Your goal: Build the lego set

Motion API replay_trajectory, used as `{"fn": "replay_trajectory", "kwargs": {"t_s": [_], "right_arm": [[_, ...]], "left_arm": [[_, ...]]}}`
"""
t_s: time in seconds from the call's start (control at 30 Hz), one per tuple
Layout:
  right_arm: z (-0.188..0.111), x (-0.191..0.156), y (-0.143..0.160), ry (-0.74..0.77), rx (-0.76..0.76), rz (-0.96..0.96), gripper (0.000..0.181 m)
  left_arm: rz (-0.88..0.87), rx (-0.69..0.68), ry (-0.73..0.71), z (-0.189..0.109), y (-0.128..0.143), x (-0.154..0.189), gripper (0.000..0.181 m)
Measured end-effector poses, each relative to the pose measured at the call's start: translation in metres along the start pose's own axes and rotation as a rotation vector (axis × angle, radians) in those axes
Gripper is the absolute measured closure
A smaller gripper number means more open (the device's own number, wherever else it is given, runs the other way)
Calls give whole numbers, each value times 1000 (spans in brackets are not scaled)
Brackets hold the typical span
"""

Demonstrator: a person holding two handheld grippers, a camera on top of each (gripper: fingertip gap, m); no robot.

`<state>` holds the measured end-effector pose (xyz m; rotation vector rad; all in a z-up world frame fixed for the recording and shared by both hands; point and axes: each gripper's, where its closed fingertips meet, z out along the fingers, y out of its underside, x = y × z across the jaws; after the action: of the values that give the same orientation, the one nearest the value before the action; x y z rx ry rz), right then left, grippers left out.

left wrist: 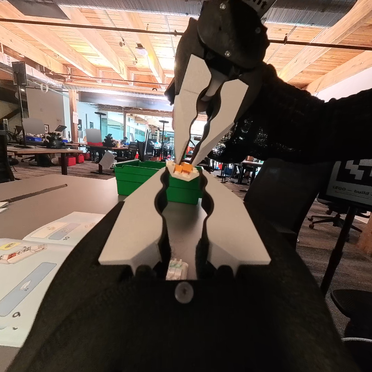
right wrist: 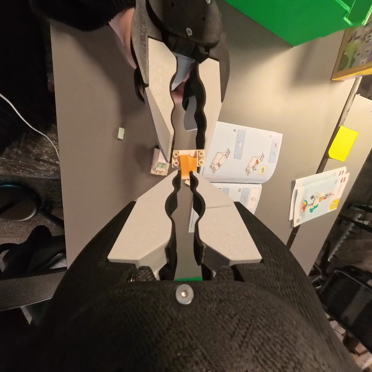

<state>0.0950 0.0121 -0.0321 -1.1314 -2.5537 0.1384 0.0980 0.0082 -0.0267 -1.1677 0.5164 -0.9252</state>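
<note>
Between the left gripper's point(left wrist: 183, 173) fingers, close to the camera, a small white sub-build point(left wrist: 177, 270) is sitting on the table point(left wrist: 60, 193). At the fingertips the left gripper is clamping a white plate point(left wrist: 191, 177) by its ends, raised above the table. The right gripper point(left wrist: 186, 161) is coming down from above, its tips pinching the orange piece point(left wrist: 182, 167) that is sitting on the plate. A green bin point(left wrist: 145, 177) is standing just behind, and the open manual point(left wrist: 46, 247) is lying to the left.

Looking down from the right wrist, the right gripper point(right wrist: 183, 174) is gripping the near end of the orange piece point(right wrist: 188, 164), while the left gripper point(right wrist: 186, 150) is holding the plate point(right wrist: 189, 159) from the far side. The sub-build point(right wrist: 160, 166) and a loose pale tile point(right wrist: 121, 133) are lying on the table point(right wrist: 90, 100) below, the manual point(right wrist: 241, 153) to the right, more booklets point(right wrist: 320, 195) farther right.

The risk is likely an off-axis push: both grips are narrow, so the plate could twist out or the orange piece could seat crooked. The crowded fingertips are hiding the studs between them.
</note>
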Motion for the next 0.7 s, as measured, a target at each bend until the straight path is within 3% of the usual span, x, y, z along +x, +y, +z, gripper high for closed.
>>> {"fn": "replay_trajectory", "kwargs": {"t_s": [0.7], "right_arm": [[-5,5,-1,47,-8,27,164]], "left_arm": [[-4,6,11,0,-2,2,153]]}}
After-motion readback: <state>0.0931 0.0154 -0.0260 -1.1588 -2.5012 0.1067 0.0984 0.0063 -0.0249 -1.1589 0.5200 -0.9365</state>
